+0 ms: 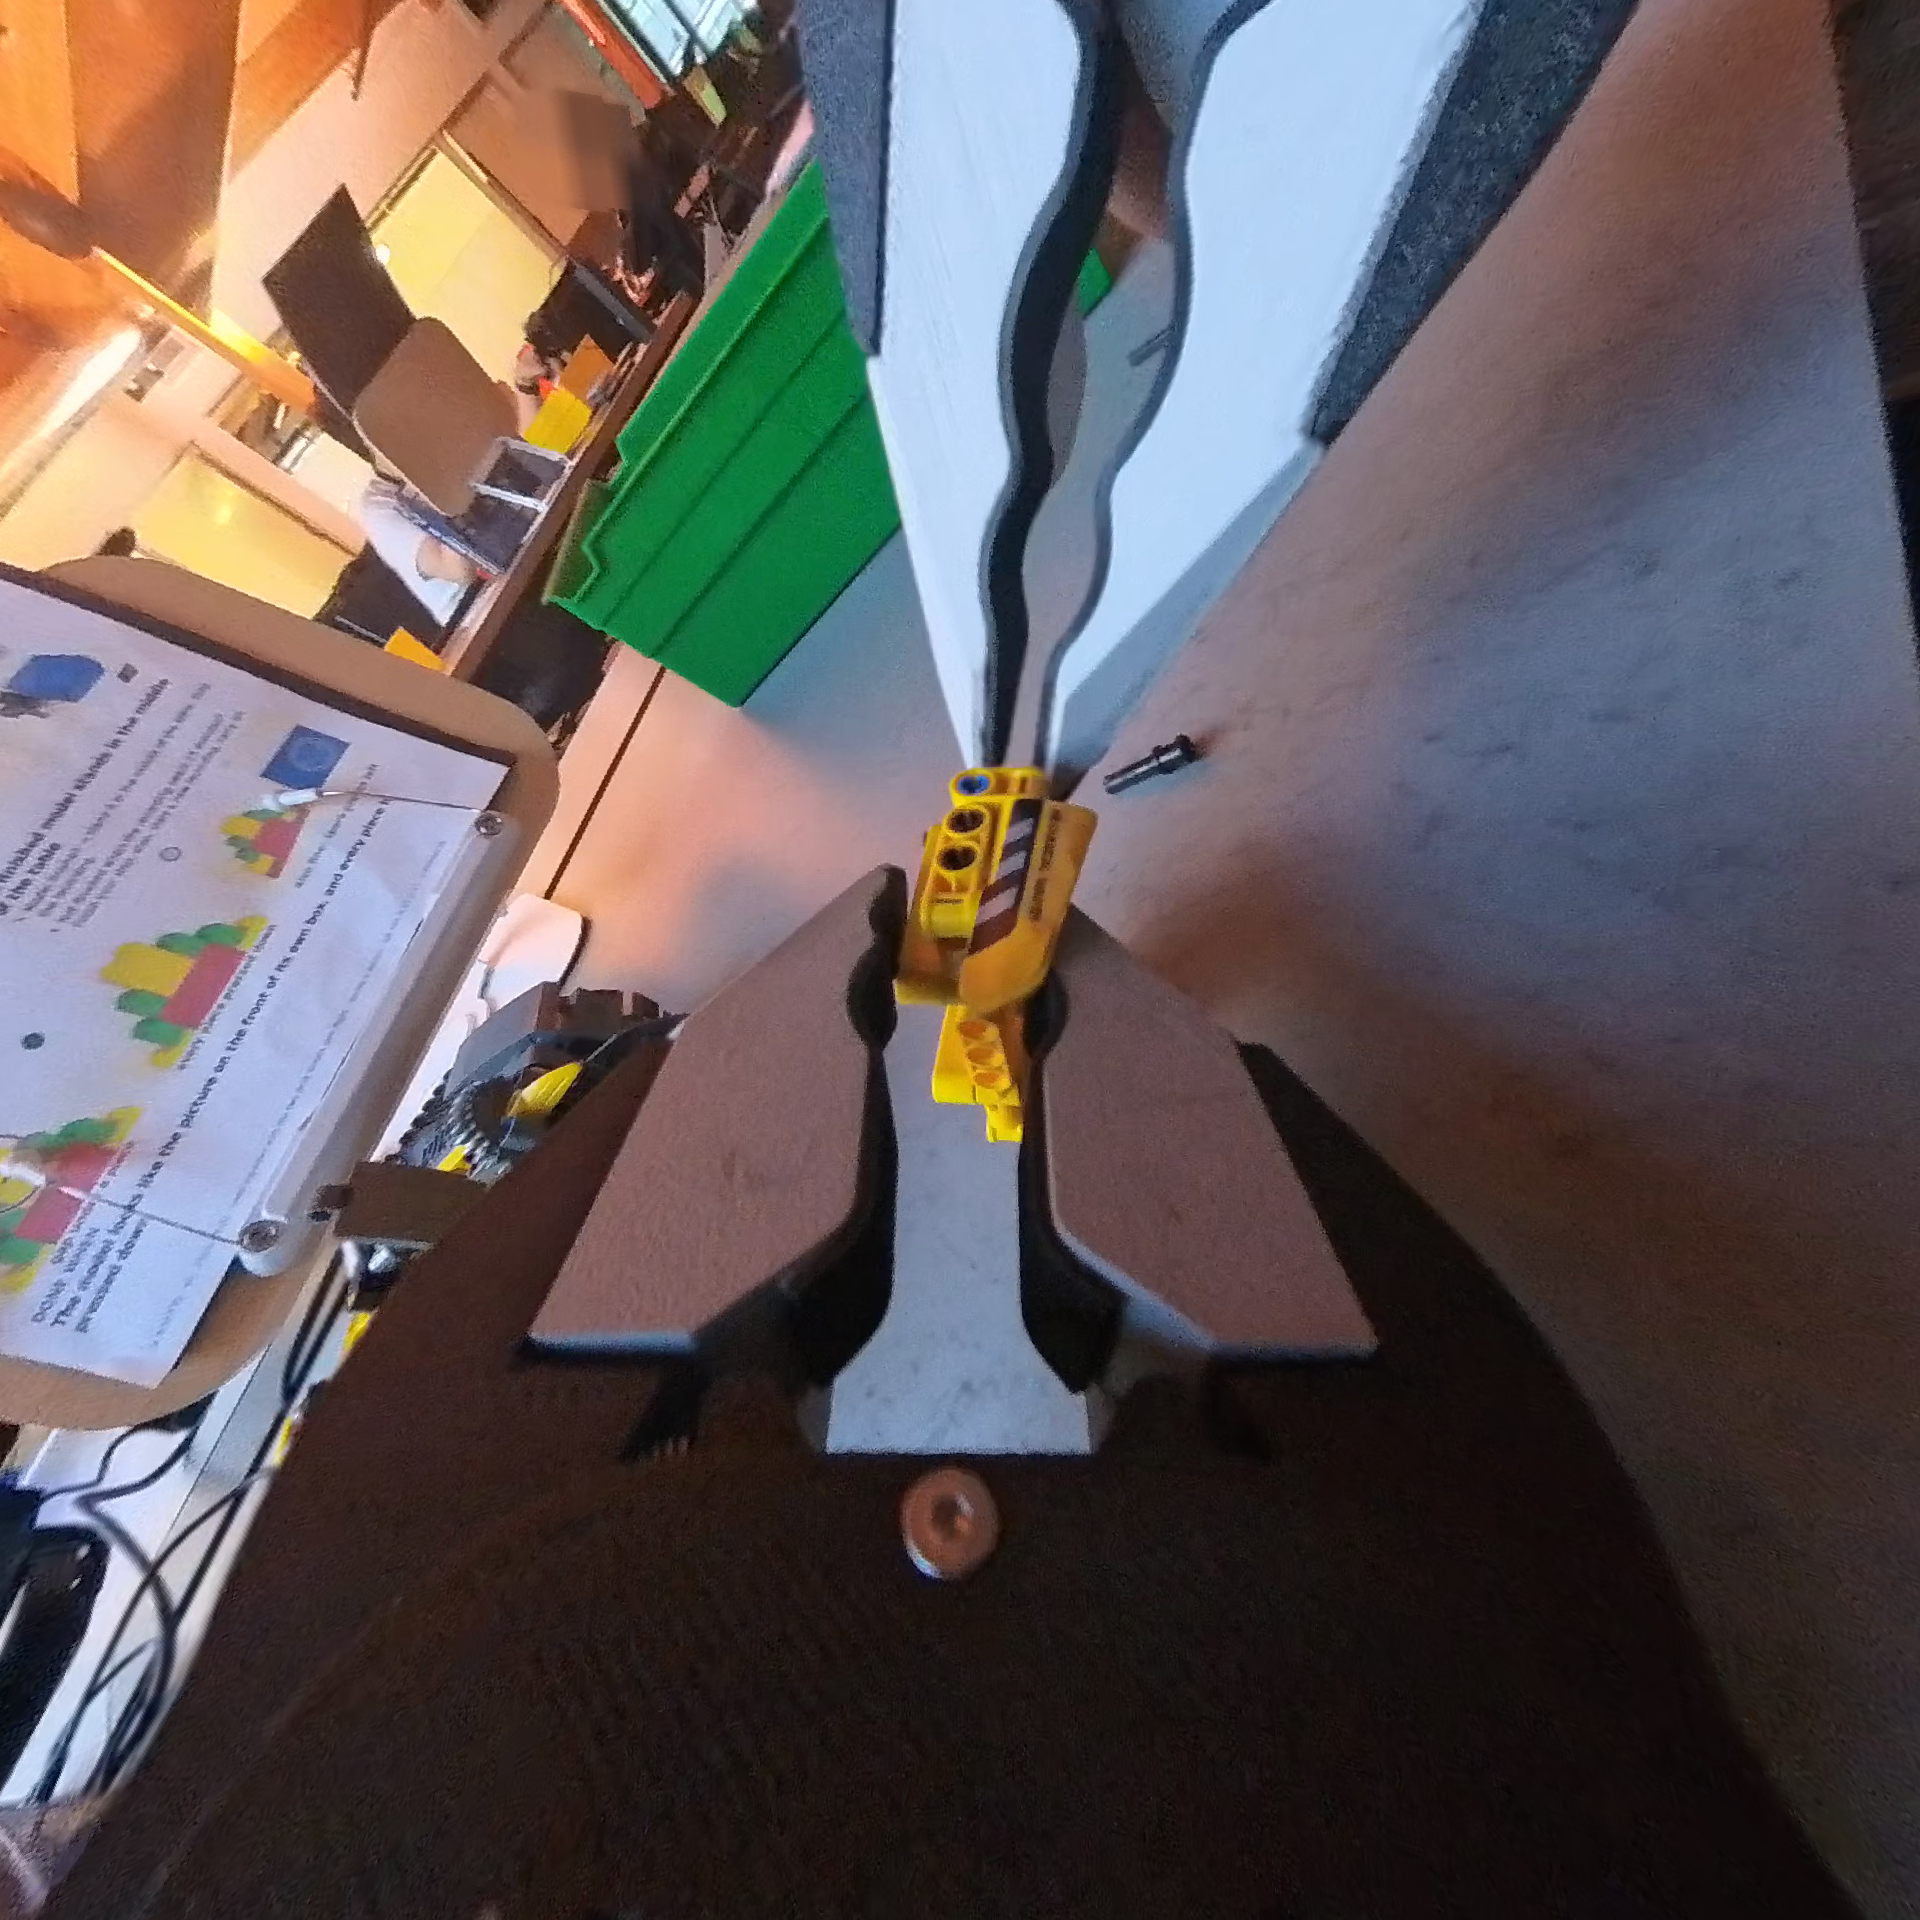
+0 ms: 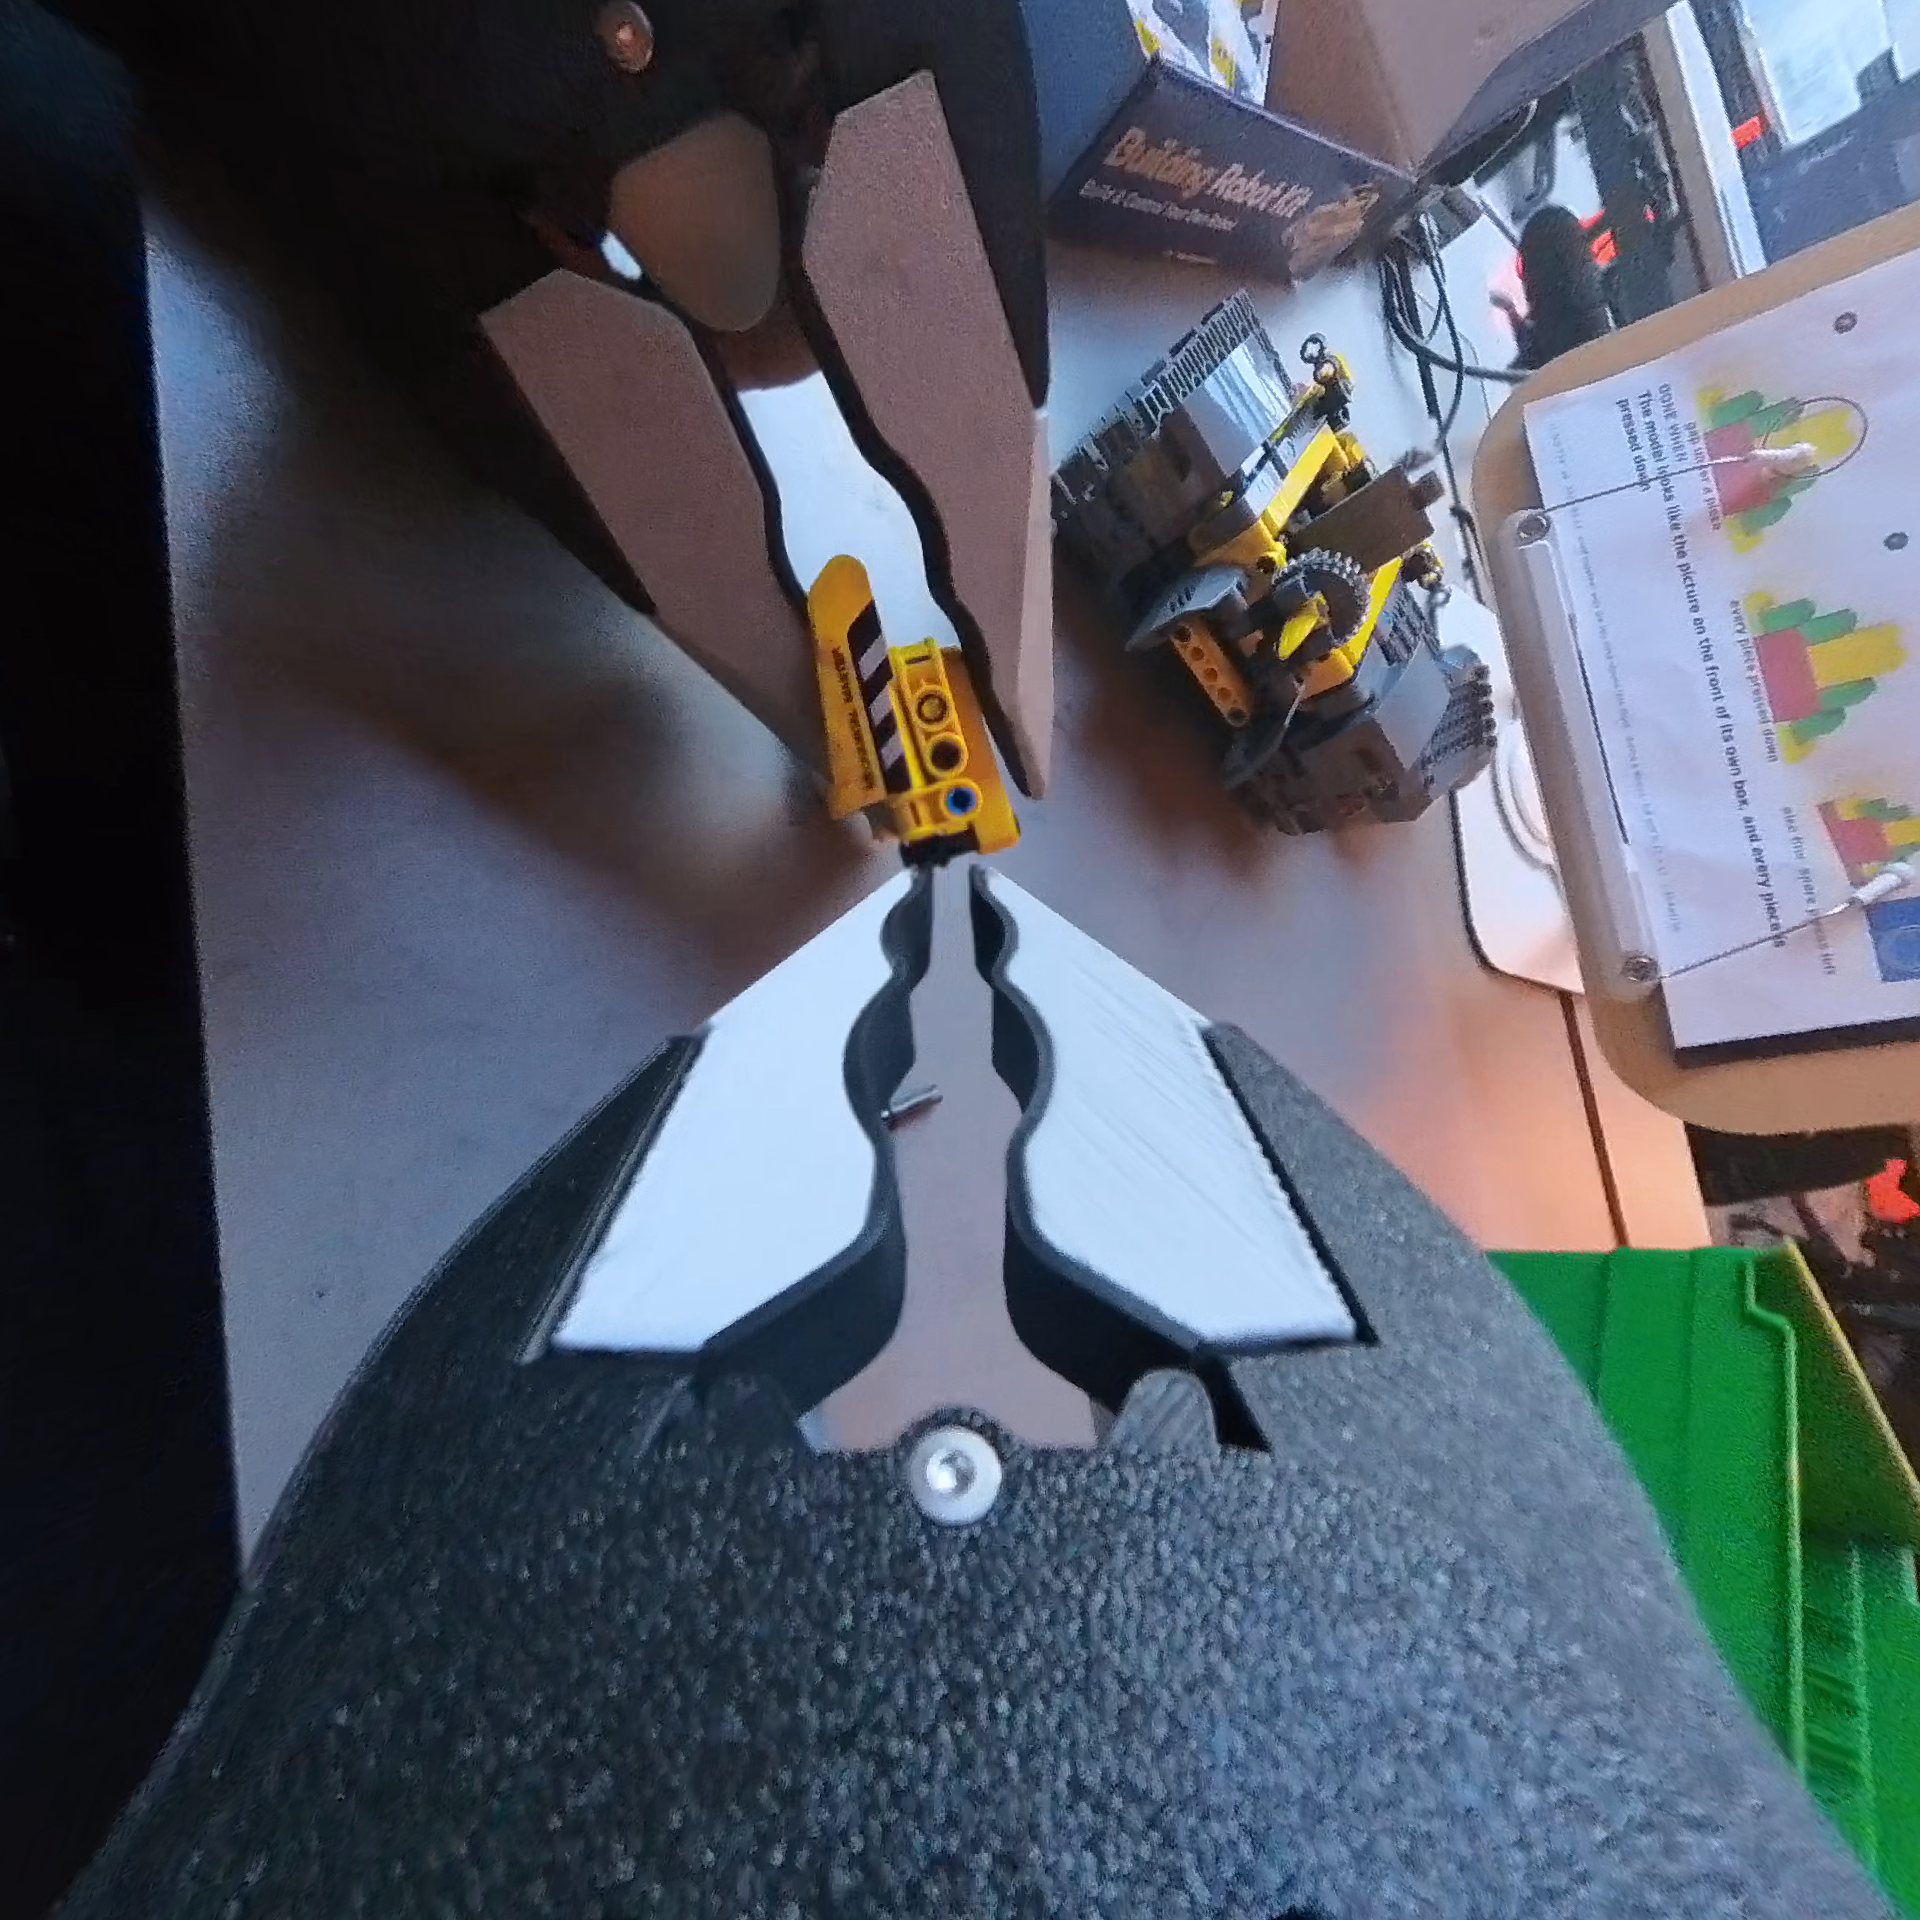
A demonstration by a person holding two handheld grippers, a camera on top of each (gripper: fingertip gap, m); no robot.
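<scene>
Yellow striped brick assembly (image 1: 987,899), finger-clamped

Left gripper (image 1: 966,935): my brown fingers (image 1: 748,1122) pinch a yellow toy piece (image 1: 992,883) near their tips.
Right gripper (image 2: 948,878): my white fingers (image 2: 1132,1164) are nearly together, tips clamped on a small dark pin at that piece's end.
Pose: tip to tip, facing each other.

Glossy yellow plastic piece (image 1: 987,894) — matt grey table (image 2: 468,831), paper sheet (image 2: 1766,675).

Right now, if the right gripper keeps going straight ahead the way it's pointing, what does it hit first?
Most likely the yellow toy piece, held between the left gripper's brown fingers. The right gripper's tips sit nearly against its end; whether they already touch is unclear.
</scene>
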